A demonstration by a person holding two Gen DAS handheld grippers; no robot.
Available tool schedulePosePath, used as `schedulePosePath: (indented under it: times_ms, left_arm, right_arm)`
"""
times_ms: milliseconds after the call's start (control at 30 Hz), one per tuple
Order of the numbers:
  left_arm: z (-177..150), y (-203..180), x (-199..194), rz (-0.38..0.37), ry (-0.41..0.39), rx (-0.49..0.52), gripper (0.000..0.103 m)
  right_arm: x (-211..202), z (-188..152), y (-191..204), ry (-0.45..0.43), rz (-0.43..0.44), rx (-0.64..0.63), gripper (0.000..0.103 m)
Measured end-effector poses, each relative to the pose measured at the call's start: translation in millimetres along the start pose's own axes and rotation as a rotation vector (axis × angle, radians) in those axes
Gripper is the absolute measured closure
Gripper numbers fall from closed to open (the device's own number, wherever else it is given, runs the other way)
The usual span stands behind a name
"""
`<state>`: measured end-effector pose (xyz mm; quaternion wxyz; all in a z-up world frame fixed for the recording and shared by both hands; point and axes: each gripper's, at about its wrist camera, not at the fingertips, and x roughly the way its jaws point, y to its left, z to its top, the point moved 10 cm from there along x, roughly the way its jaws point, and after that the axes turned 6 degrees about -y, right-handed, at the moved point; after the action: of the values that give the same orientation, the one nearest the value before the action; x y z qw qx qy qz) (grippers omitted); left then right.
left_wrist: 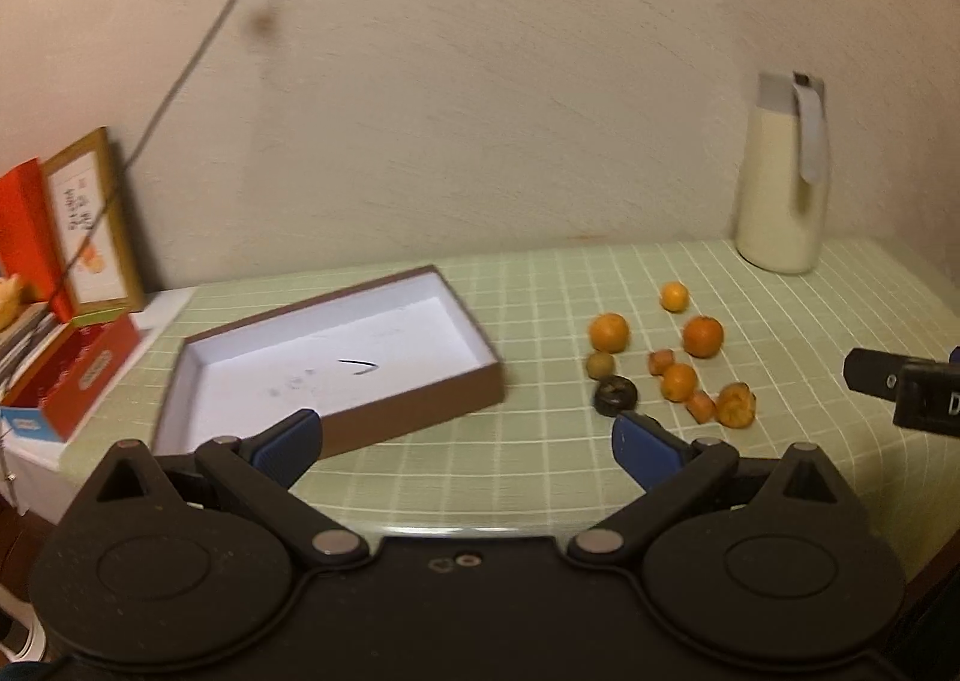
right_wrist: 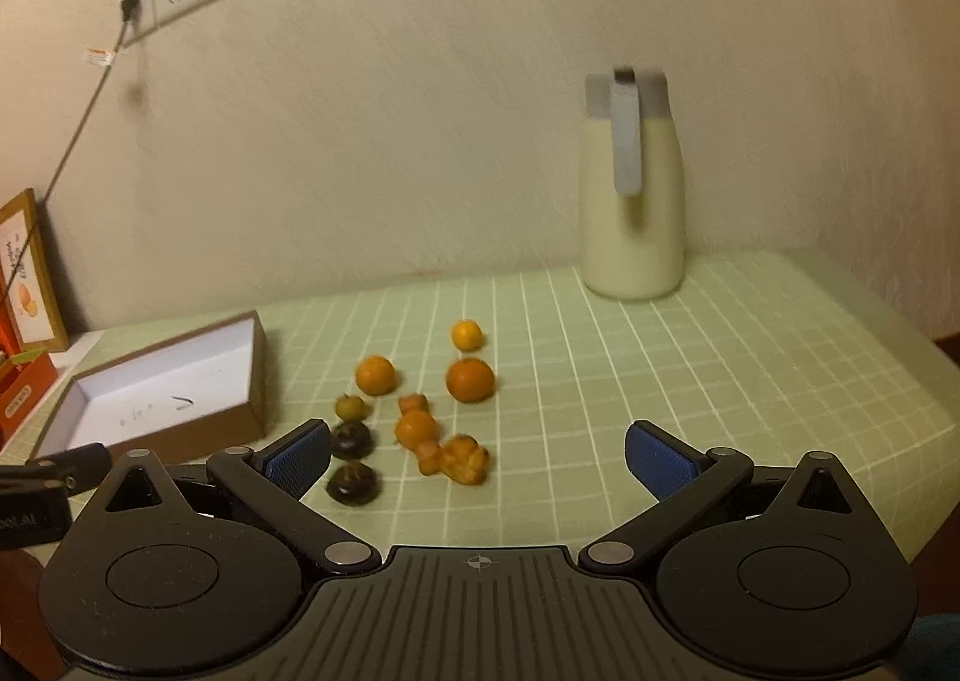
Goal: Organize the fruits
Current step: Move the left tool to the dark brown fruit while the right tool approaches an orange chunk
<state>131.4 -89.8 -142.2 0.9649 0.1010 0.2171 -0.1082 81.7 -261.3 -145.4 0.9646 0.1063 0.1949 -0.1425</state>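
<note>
Several small fruits lie loose on the green checked tablecloth: oranges (left_wrist: 608, 332) (right_wrist: 375, 375), a small green-brown fruit (right_wrist: 350, 407), dark round fruits (right_wrist: 353, 482) (left_wrist: 615, 395) and orange pieces (right_wrist: 462, 459). A shallow brown box (left_wrist: 336, 357) with a white inside lies empty to their left; it also shows in the right wrist view (right_wrist: 162, 387). My left gripper (left_wrist: 465, 438) is open and empty, above the table's near edge between box and fruits. My right gripper (right_wrist: 477, 456) is open and empty, just short of the fruit cluster.
A cream jug (left_wrist: 780, 177) (right_wrist: 630, 189) with a grey handle stands at the back by the wall. Red boxes (left_wrist: 66, 375) and a framed picture (left_wrist: 96, 219) crowd the left side. A cable (left_wrist: 180, 81) hangs from a wall socket.
</note>
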Motion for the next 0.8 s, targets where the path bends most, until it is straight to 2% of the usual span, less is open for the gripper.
schedulePosePath:
  times_ms: [300, 467, 800]
  left_arm:
    - [-19, -44, 44, -0.11, 0.002, 0.089, 0.009]
    - [-23, -63, 62, -0.146, -0.009, 0.131, 0.022]
    - [-37, -83, 97, -0.204, 0.034, 0.113, 0.043]
  right_arm:
    - [18, -12, -36, 0.043, -0.045, 0.089, 0.0]
    - [28, -18, -41, 0.061, -0.051, 0.091, 0.0]
    - [61, -20, -32, 0.069, -0.002, 0.085, 0.0]
